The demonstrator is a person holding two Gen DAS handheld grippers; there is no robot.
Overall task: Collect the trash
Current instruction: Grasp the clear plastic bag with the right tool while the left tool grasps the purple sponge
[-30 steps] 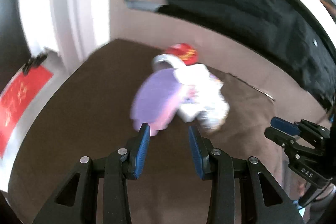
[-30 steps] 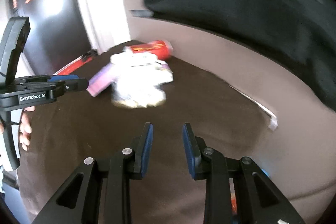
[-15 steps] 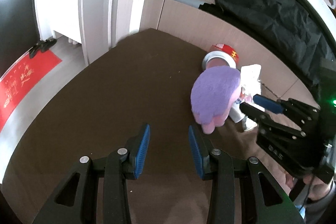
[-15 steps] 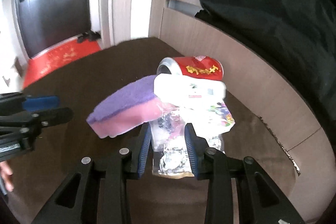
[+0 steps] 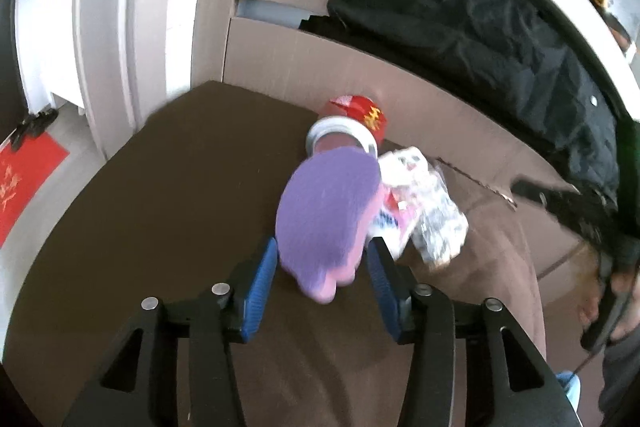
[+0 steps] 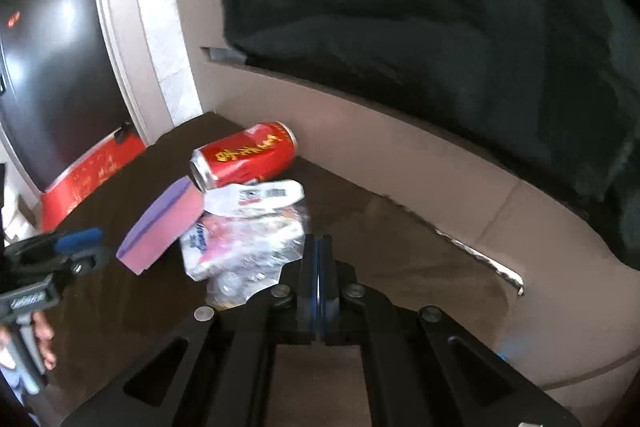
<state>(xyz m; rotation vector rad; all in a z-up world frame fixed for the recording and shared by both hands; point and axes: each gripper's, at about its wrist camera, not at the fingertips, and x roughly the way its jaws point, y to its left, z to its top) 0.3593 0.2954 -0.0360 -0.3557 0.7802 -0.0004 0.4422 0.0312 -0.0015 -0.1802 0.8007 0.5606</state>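
A purple and pink sponge lies on the brown table beside crumpled plastic wrappers and a red can on its side. My left gripper is open, its blue pads on either side of the sponge's near end. In the right wrist view the sponge, the wrappers and the can lie left of my right gripper, whose pads are pressed together with nothing visible between them, just right of the wrappers. The left gripper shows at the left edge.
A beige panel wall runs behind the table, with a black garment draped over it. A white door frame and a red floor mat lie to the left. The table's right edge is torn.
My left gripper moved forward so its pads now flank the sponge. My right gripper has closed and shifted to the right of the wrappers, which it straddled half a second ago.
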